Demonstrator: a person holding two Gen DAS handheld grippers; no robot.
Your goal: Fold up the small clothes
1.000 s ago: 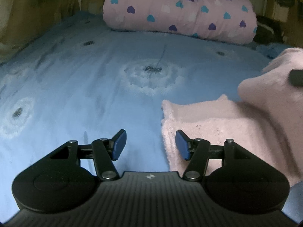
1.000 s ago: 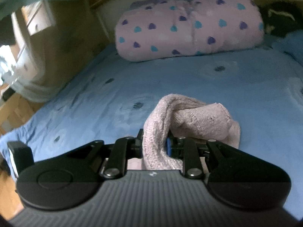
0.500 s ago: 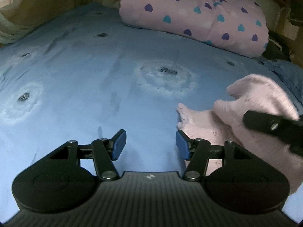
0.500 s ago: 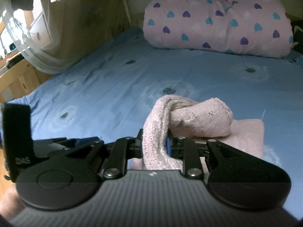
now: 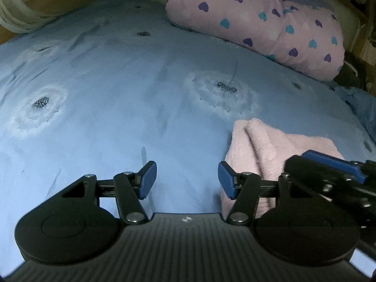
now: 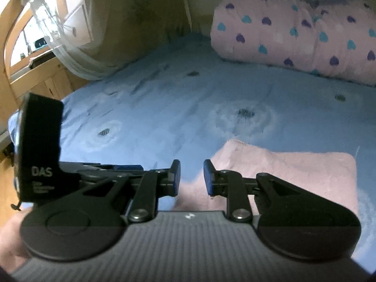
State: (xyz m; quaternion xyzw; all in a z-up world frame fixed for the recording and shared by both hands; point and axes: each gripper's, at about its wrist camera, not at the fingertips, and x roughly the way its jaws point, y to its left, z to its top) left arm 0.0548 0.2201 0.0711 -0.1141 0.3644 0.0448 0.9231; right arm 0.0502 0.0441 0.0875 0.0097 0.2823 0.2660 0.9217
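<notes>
Left gripper (image 5: 186,179) open above the bedsheet (image 5: 117,94); right gripper (image 6: 191,179) parted, apparently empty, over the folded pink garment (image 6: 293,166).

Left hand-held gripper (image 5: 186,179): jaws spread wide, blue pads (image 5: 147,179) facing each other across a broad gap, nothing between them; held low and level. Right hand-held gripper (image 6: 192,177): jaws parted by a narrower gap, gripping nothing, blue pads (image 6: 208,178) bare. Seen in the left wrist view just to the right of the left hand-held gripper, crossing in from the lower right edge, almost touching its body. At the lower left corner of the right wrist view, a blurred patch of skin (image 6: 9,239), too soft to read.
</notes>
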